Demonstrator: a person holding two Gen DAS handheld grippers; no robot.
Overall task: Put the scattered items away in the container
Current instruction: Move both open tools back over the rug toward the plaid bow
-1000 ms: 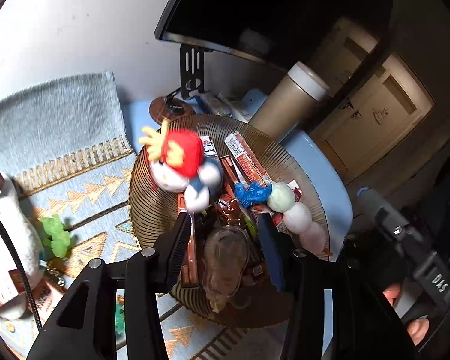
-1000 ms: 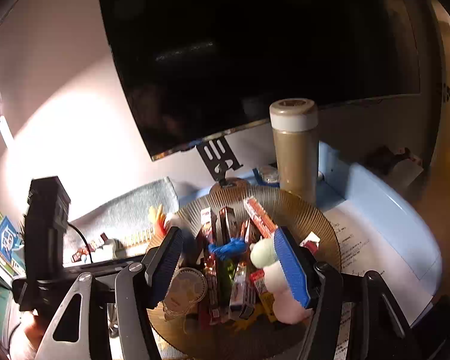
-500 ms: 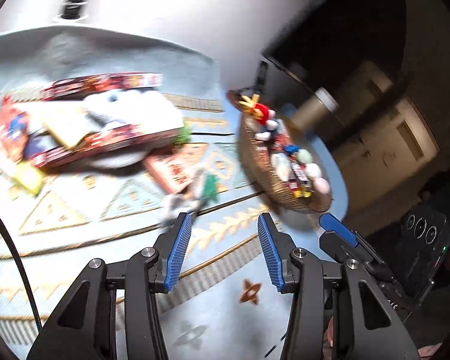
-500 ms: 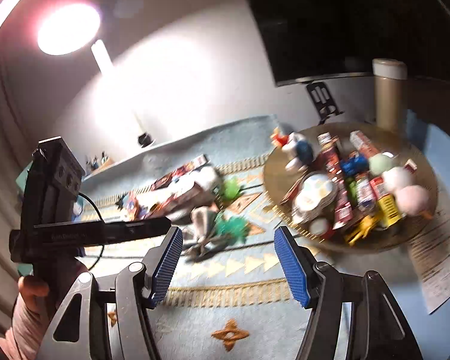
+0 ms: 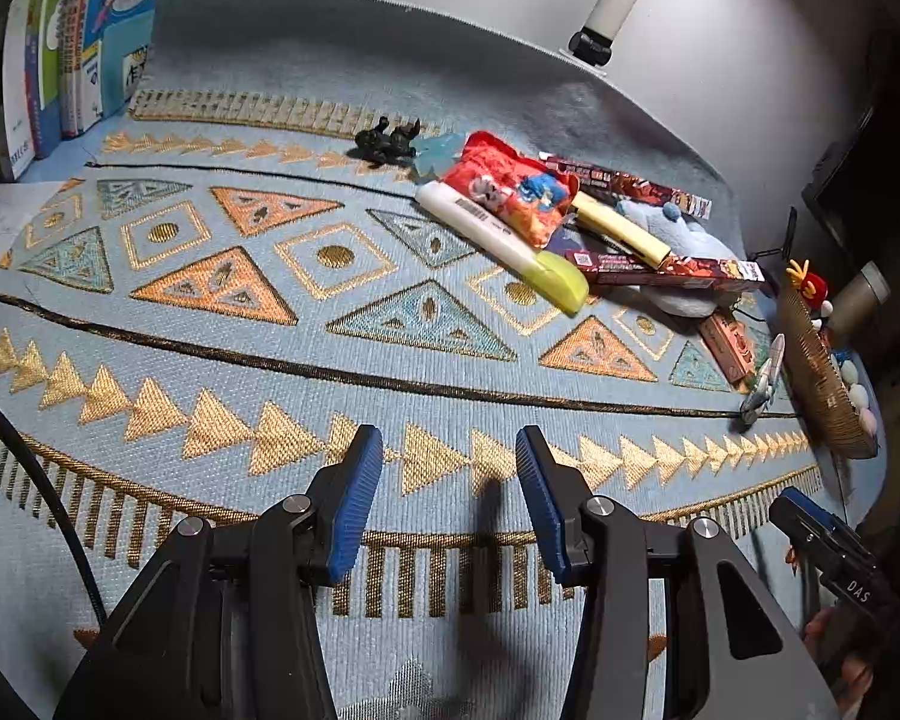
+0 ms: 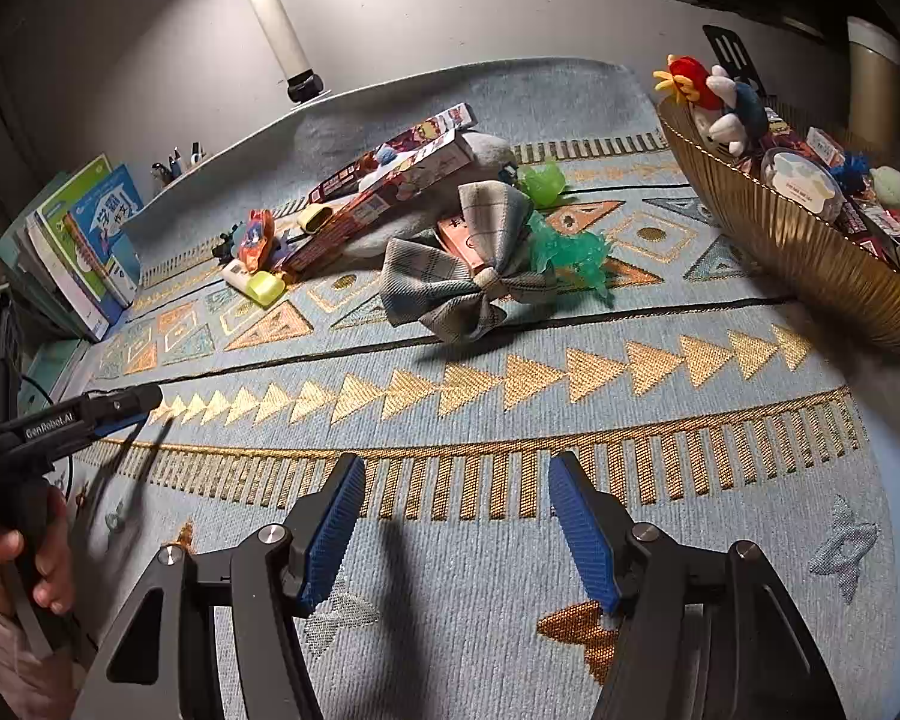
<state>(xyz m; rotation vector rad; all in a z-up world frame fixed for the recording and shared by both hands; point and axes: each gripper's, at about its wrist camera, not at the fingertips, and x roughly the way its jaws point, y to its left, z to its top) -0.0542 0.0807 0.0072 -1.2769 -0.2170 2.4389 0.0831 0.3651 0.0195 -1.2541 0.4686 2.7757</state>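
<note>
A gold ribbed bowl (image 6: 798, 240) at the right holds a red-crested plush and several snacks; it shows edge-on in the left wrist view (image 5: 822, 384). On the patterned mat lie a plaid bow (image 6: 468, 276), green jelly toys (image 6: 570, 249), long red boxes (image 6: 384, 192), a red snack bag (image 5: 510, 192), a white and yellow tube (image 5: 504, 246) and a small black figure (image 5: 387, 138). My left gripper (image 5: 450, 498) is open and empty over the mat's near edge. My right gripper (image 6: 453, 525) is open and empty, well short of the bow.
Books (image 5: 60, 48) stand at the far left. A white lamp post (image 6: 276, 18) rises at the back. A tan flask (image 6: 876, 84) stands behind the bowl under a dark monitor. The left gripper's body (image 6: 60, 426) shows at the left of the right wrist view.
Both grippers have pulled back from above the bowl to the near side of the mat, swinging left. Both are empty; the jaws stay open.
</note>
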